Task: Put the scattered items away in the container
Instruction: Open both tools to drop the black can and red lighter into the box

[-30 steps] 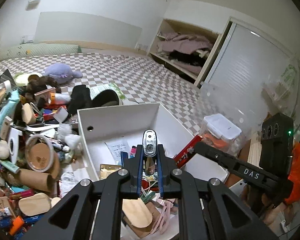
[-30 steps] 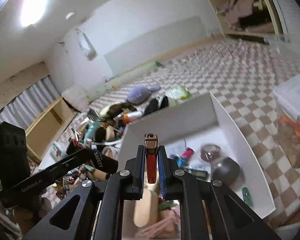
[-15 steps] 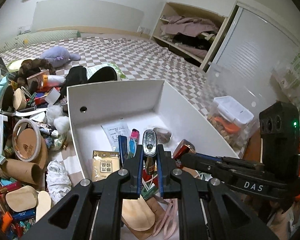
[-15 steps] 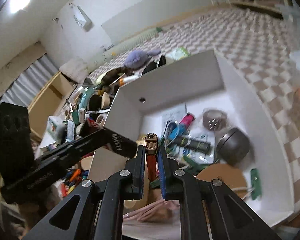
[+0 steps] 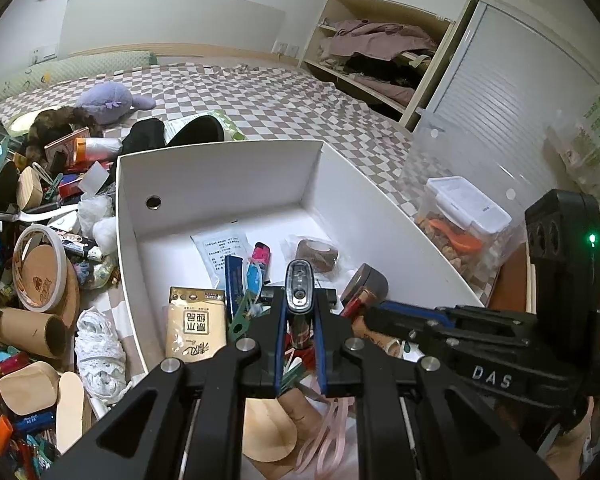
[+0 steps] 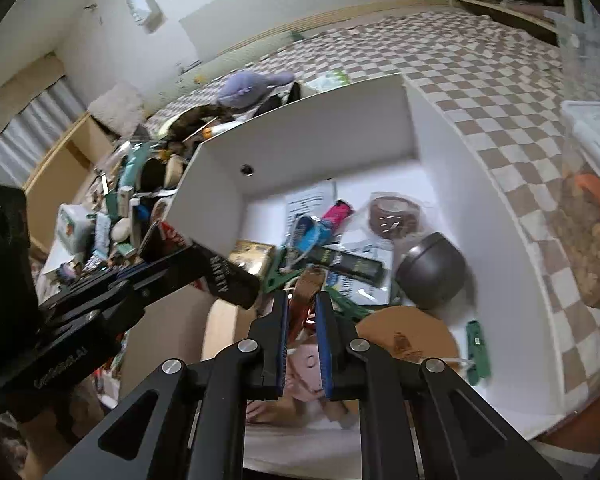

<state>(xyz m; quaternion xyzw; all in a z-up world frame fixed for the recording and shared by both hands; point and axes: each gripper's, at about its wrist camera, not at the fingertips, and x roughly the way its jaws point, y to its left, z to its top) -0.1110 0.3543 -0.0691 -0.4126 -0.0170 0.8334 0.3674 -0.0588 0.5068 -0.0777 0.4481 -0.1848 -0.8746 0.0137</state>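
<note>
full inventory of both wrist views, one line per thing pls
white box: 1, white, centre, open-topped, partly filled
lighter in left gripper: 1, silver-topped, clamped over the box
lighter in right gripper: 1, red-brown, clamped over the box
tape roll: 1, brown, in box
round tin: 1, dark grey, in box
gold packet: 1, in box, near left wall
paper sheet: 1, white, box floor
scattered pile: many items, mixed colours, left of box
plush toy: 1, purple, on checked bedspread
lidded food tub: 1, clear, right of box
left gripper: black, shut on lighter
right gripper: black, shut on lighter
</note>
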